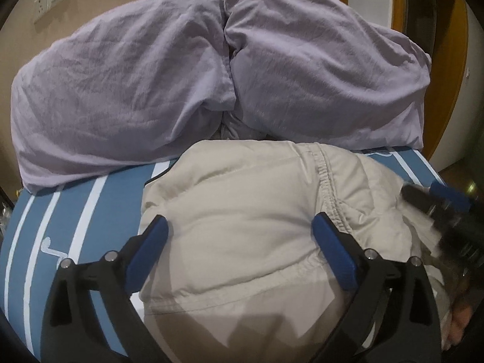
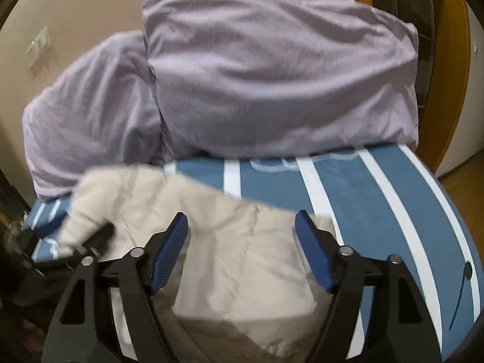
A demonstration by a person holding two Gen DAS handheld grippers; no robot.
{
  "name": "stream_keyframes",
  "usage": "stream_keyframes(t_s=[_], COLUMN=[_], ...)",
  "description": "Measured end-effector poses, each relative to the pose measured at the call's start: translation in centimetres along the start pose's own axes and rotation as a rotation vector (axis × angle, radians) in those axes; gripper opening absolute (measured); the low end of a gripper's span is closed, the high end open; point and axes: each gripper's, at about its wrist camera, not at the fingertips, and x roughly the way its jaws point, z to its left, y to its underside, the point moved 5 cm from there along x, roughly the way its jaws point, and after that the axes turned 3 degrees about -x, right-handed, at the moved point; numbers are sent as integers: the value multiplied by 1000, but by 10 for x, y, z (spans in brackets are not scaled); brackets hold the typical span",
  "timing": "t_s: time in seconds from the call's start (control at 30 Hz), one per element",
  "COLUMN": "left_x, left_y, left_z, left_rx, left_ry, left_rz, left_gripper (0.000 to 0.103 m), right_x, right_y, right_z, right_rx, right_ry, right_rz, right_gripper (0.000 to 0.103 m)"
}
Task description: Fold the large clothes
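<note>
Left gripper [image 1: 239, 236] spread wide, grasping nothing, above beige padded jacket [image 1: 242, 205] at frame centre on striped bed [image 1: 75, 211]. Right gripper [image 2: 240, 236] likewise released. Pinch hem edges, fold evenly, avoid lilac duvet [image 1: 121, 90].

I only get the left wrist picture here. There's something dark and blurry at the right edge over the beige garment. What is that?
Observer: That is the right gripper. Its own camera shows both blue fingers spread wide over the beige garment, with nothing between them.

Operator: Is there any bed left beyond the garment on that side?

Observer: Yes. The right wrist view shows a wide bare stretch of the blue striped sheet to the garment's right, running to the bed's edge.

Operator: And my gripper, does it show up over there?

Observer: Yes, the left gripper appears as a dark blurred shape at that view's left edge, at the garment's left edge. Whether it touches the fabric is too blurred to tell.
</note>
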Motion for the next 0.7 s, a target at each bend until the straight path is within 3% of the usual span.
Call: stream_keyframes(t_s=[0.13, 0.23, 0.33, 0.7], left_x=[5, 7, 8, 17], left_y=[1, 2, 3, 7], left_z=[2, 3, 1, -2], left_rx=[-11, -29, -32, -36], left_ry=[14, 46, 61, 82], left_rz=[9, 11, 7, 1], left_gripper=[98, 100, 101, 101], right_x=[5, 29, 34, 44], right_y=[-12, 5, 17, 29], right_z=[1, -4, -7, -15], right_rx=[-9, 0, 16, 55], right_ry=[17, 45, 49, 47], right_rz=[-15, 67, 25, 14], right_gripper=[76, 77, 78, 83])
